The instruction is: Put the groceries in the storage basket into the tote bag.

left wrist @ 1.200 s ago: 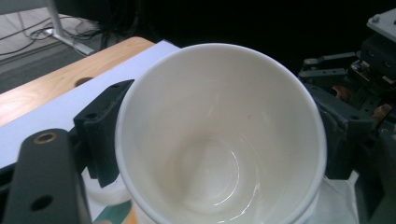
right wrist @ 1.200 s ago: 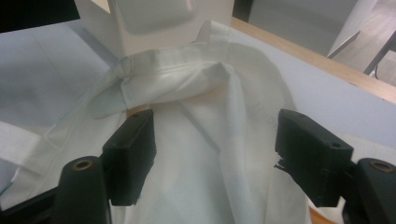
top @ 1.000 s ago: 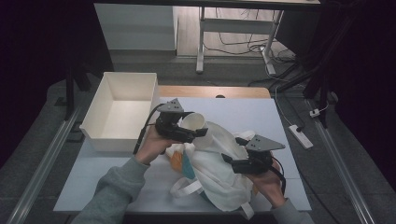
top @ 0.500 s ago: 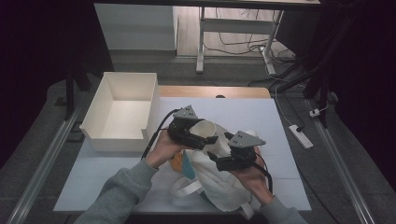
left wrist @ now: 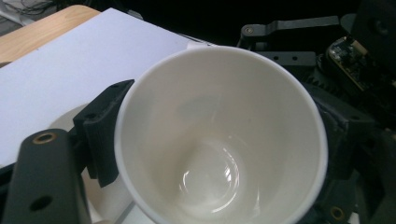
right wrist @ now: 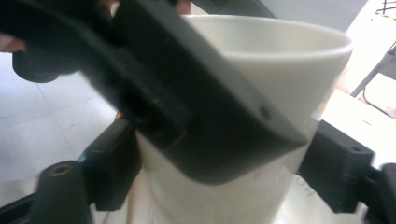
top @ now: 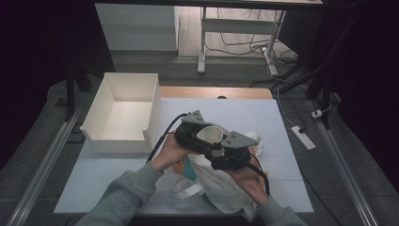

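Observation:
A white paper cup (top: pixel 211 134) is held above the table's middle, mouth tilted up, with my left gripper (top: pixel 203 136) shut on it near the rim. The left gripper view looks into the empty cup (left wrist: pixel 219 140), a black jaw on each side of it. My right gripper (top: pixel 220 151) has come up against the cup from the right. In the right gripper view its two jaws stand on either side of the cup's wall (right wrist: pixel 280 60), and the left gripper's jaw crosses in front. The right jaws have just been closing with the cup between them, and their pads lie against its sides.
A crumpled white bag (top: pixel 221 186) lies under both hands at the table's front, with an orange and a teal thing (top: pixel 188 168) beside it. An open white box (top: pixel 123 113) stands at the left. A power strip (top: pixel 302 137) lies on the floor at the right.
The left gripper carried the cup right and slightly down. The right gripper left the bag's right side and moved left, up to the cup.

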A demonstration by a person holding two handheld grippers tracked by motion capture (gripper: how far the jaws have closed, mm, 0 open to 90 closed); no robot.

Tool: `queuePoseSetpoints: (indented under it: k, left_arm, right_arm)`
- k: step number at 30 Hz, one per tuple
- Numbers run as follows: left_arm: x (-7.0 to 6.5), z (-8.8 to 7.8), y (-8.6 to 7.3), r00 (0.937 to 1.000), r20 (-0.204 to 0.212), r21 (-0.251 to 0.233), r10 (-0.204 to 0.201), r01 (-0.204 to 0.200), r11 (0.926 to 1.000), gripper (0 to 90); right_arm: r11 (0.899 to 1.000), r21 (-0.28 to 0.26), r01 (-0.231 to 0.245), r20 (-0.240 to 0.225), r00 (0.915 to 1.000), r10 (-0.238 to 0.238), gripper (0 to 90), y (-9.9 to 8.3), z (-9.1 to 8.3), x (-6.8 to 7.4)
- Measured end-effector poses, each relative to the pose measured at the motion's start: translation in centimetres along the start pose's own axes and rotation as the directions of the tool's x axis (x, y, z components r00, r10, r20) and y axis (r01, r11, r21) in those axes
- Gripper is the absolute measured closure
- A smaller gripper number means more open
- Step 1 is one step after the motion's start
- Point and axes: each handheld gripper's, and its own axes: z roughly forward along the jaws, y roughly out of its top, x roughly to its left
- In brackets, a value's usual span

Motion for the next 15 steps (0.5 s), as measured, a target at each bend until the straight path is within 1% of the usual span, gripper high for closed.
queuePoseSetpoints:
  k: [5,8,10,12,15]
  left_arm:
    - [0.2,0.2,-0.2,0.9999,0.011,0.010,-0.005,0.005,0.9999,18.8]
    - [0.3,0.2,-0.2,0.9999,0.014,0.007,-0.009,0.009,0.9999,18.4]
    - [0.2,-0.1,-0.1,0.9999,0.005,-0.010,-0.012,0.012,0.9999,17.4]
    - [0.2,-0.8,0.0,0.9999,-0.001,-0.038,-0.012,0.012,0.9992,15.0]
    - [0.4,-1.9,0.1,0.9997,-0.011,-0.067,-0.022,0.021,0.9975,13.5]
  right_arm:
    - [1.000,0.019,0.000,0.012,0.9999,0.000,21.6,-0.1,0.1,0.1]
    - [1.000,0.017,0.003,0.013,0.9999,-0.003,21.8,-0.2,0.2,0.1]
    - [1.000,0.027,0.003,0.013,0.9999,-0.003,21.8,-0.3,0.2,0.1]
    - [0.999,0.038,0.009,0.017,0.9998,-0.010,21.8,-0.6,0.4,0.0]
    - [0.999,0.053,-0.006,0.012,0.9999,0.005,21.8,-1.2,0.8,-0.2]
